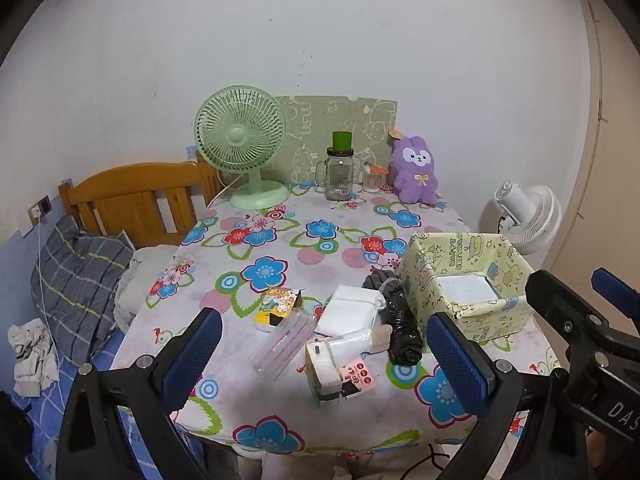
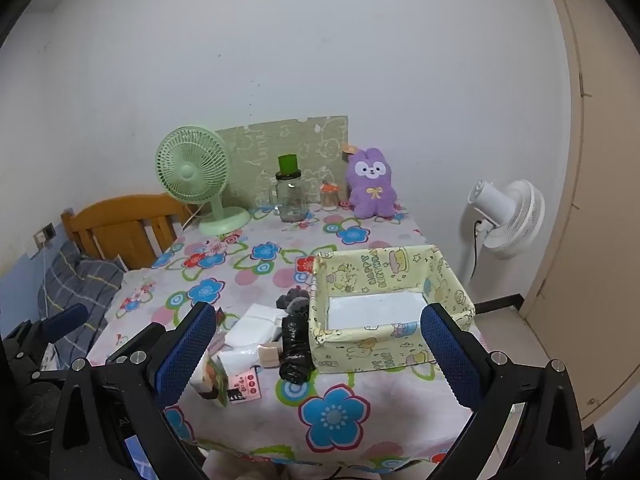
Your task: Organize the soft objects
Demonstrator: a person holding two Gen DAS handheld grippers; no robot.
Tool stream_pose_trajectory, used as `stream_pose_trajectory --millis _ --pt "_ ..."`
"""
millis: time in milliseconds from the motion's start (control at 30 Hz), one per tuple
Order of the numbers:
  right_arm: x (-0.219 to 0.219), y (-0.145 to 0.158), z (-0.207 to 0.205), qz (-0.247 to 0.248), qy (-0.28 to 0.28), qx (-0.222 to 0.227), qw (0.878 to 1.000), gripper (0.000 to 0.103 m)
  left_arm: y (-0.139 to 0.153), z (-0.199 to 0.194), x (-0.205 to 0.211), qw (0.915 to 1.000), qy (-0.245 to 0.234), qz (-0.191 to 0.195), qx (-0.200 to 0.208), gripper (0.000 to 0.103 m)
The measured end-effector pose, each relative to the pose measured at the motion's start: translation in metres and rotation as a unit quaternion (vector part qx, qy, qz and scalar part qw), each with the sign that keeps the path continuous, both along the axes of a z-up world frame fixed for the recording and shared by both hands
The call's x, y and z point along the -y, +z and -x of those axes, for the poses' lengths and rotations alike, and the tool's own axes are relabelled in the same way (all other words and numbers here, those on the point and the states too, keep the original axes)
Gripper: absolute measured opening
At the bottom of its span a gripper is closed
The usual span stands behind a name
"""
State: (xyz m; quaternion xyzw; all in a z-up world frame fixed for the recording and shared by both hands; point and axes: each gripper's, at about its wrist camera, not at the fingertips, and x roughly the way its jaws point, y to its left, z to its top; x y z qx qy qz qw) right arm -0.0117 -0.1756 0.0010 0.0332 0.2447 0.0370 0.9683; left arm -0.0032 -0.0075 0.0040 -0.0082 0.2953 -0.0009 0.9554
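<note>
Both grippers hover over the near edge of a table, jaws spread wide and empty, touching nothing. The left gripper [image 1: 324, 354] faces a small heap of soft things at its twelve o'clock: one white cloth [image 1: 350, 312], one black bag [image 1: 402, 326], one grey bundle [image 1: 380, 278], one clear pouch [image 1: 284, 340] and one small carton [image 1: 323, 372]. The right gripper [image 2: 318, 354] faces one yellow box [image 2: 390, 344] with a white floor, just right of the heap. At the far edge stand one green fan [image 1: 240, 136], one jar [image 1: 340, 172] and one purple plush [image 1: 414, 170]. The table [image 1: 280, 240] wears a flowered cloth. One white fan [image 2: 508, 216] stands at two o'clock; a bed [image 1: 132, 196] lies at nine o'clock.
</note>
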Motion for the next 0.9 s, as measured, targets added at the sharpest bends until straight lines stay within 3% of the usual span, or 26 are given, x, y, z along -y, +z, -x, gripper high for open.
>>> stream_pose_trajectory --millis 900 --pt "-0.002 -0.004 0.004 0.011 -0.020 0.002 1.000 0.103 0.000 0.002 -0.022 0.9990 0.011 0.037 0.021 0.103"
